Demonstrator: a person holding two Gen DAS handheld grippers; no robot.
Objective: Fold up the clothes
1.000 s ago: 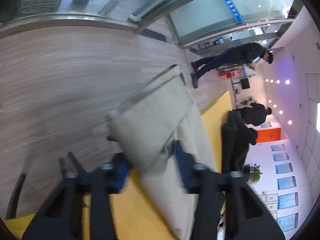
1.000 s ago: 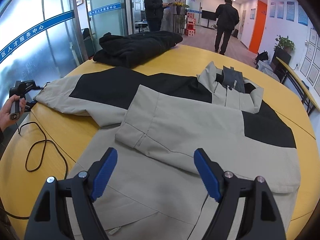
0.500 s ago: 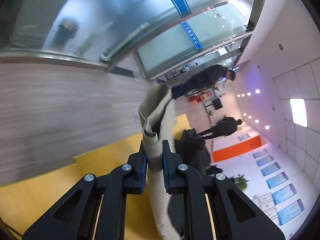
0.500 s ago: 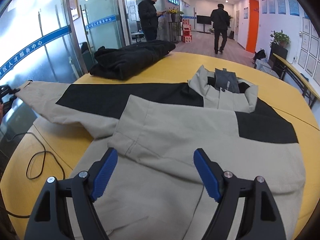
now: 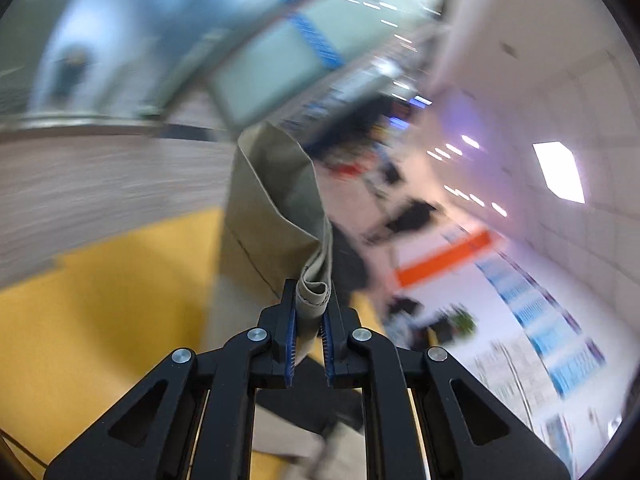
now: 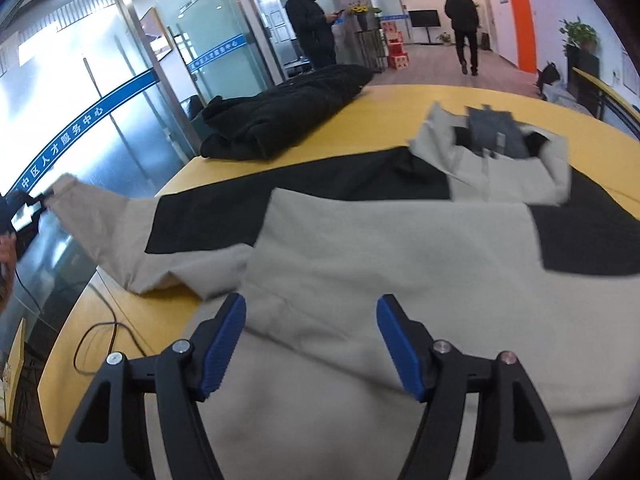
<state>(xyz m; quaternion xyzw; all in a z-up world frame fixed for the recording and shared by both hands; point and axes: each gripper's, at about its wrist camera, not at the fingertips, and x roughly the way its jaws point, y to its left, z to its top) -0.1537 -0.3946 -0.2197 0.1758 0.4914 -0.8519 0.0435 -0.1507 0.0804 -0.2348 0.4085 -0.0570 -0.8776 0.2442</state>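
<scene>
A beige and black jacket (image 6: pixel 400 248) lies spread on the yellow round table (image 6: pixel 400 108), collar at the far right. My left gripper (image 5: pixel 311 304) is shut on the cuff of the jacket's beige sleeve (image 5: pixel 276 208) and holds it lifted off the table; the right wrist view shows that sleeve (image 6: pixel 100 220) stretched out to the left past the table edge. My right gripper (image 6: pixel 311 320) is open and empty, hovering just above the jacket's folded-over other sleeve at the front.
A black coat (image 6: pixel 280 116) lies in a heap at the table's far left. A black cable (image 6: pixel 96 344) loops on the table's left front edge. Glass walls stand left; two people (image 6: pixel 316 24) stand beyond the table.
My left gripper closed on the sleeve cuff and has lifted and swung it, blurring its view. My right gripper moved forward and lower over the jacket, still open.
</scene>
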